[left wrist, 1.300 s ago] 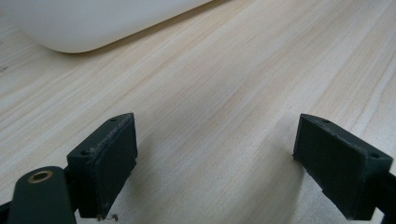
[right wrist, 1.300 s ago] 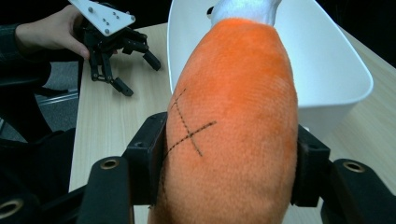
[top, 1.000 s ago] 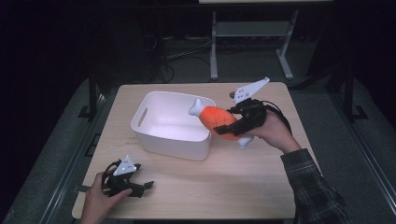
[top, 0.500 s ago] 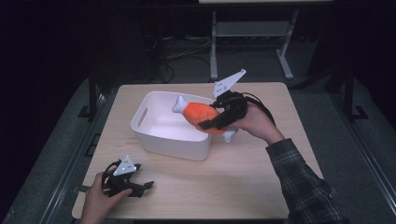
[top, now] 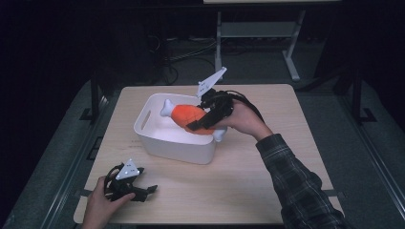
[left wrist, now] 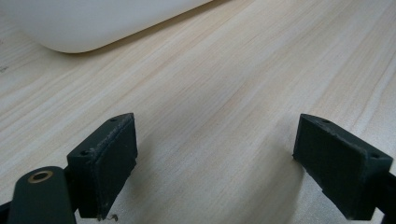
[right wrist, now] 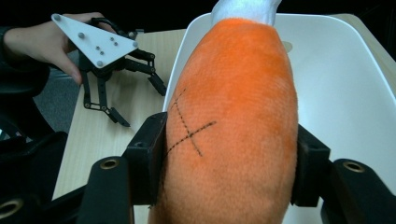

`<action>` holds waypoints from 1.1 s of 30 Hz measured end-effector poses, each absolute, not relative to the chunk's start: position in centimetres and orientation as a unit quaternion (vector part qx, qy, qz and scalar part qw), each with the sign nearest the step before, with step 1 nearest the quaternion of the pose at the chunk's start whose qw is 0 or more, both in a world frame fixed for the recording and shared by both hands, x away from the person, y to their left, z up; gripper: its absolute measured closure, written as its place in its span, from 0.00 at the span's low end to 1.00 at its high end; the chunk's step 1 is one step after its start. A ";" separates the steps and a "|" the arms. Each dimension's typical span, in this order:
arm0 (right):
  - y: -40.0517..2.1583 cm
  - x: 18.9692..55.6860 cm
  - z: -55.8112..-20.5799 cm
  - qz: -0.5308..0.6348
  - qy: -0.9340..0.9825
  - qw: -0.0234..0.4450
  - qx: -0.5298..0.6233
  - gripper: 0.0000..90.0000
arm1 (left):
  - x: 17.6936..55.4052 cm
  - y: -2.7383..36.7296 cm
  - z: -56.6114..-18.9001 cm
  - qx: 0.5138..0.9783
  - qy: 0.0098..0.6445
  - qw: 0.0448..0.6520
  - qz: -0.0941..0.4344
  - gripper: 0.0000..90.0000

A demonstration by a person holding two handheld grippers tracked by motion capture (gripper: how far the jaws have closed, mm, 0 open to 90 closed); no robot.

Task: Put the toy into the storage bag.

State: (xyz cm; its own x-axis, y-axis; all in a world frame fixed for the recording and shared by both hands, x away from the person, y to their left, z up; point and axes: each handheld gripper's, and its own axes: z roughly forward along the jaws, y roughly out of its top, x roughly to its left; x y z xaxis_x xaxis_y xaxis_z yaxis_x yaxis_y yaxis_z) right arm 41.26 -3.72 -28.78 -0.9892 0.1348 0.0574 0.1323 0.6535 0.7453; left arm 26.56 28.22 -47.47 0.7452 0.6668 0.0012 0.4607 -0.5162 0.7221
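Toy: an orange plush drumstick [top: 188, 118] with white bone ends, held in the air over the right half of the white bin [top: 157, 143] — its far white end points across the bin's open mouth, its near white end sticks out past the right rim.
Toy surface: soft pile with a stitched dark cross on the side, seen in the right gripper view; it bulges a little between the jaws, so it looks squashy and light.
Right gripper: the right gripper [right wrist: 229, 163] pinches the toy across its thick middle, one black jaw on each flank.
Bin: empty as far as the pictures show, standing on the desk [top: 286, 157] left of centre.
Left gripper: the left gripper [left wrist: 224, 172] rests low on the desk at the near left corner, jaws spread wide with bare wood between them — well apart from the bin.
Step in hand: judged to be carrying the toy over the bin to put it in.
Next move: likely lower the toy below the rim, towards the bin's middle, then part the jaws so it drops clear of the wall.
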 end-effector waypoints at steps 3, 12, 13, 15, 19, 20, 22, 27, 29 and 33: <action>-2.9 41.6 -29.0 0.405 0.912 0.000 0.068 0.45 | 26.6 28.2 -47.5 0.859 0.328 0.366 0.140 0.14; -0.1 42.4 -29.4 0.395 0.917 -0.006 0.058 0.45 | 26.6 28.2 -47.5 0.859 0.328 0.366 0.140 0.14; 0.1 42.4 -29.4 0.393 0.918 -0.006 0.057 0.45 | 26.6 28.2 -47.5 0.859 0.328 0.366 0.140 0.14; 0.6 42.6 -29.5 0.390 0.919 -0.007 0.055 0.45 | 26.6 28.2 -47.5 0.859 0.328 0.366 0.140 0.14; 1.5 42.8 -29.9 0.384 0.922 -0.010 0.051 0.45 | 26.6 28.2 -47.5 0.859 0.328 0.366 0.140 0.14; 1.7 42.8 -30.0 0.382 0.923 -0.011 0.051 0.45 | 26.6 28.2 -47.5 0.859 0.328 0.366 0.140 0.14; 2.1 42.8 -30.2 0.378 0.924 -0.012 0.052 0.45 | 26.6 28.2 -47.5 0.859 0.328 0.366 0.140 0.14; 2.9 42.8 -30.8 0.372 0.927 -0.012 0.044 0.44 | 26.6 28.2 -47.5 0.859 0.328 0.366 0.141 0.14; 3.2 42.8 -31.1 0.365 0.930 -0.011 0.043 0.44 | 26.6 28.2 -47.5 0.860 0.328 0.366 0.141 0.14; 3.4 42.8 -31.5 0.356 0.934 -0.008 0.042 0.44 | 26.6 28.2 -47.5 0.860 0.328 0.366 0.141 0.14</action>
State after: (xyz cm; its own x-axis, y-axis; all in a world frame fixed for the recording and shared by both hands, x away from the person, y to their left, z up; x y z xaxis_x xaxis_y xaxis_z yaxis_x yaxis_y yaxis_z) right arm 42.84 3.44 -31.49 -0.9964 0.0729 0.0440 0.0837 0.7432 0.6638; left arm 26.57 28.23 -47.47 0.7453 0.6667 0.0029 0.4600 -0.5174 0.7216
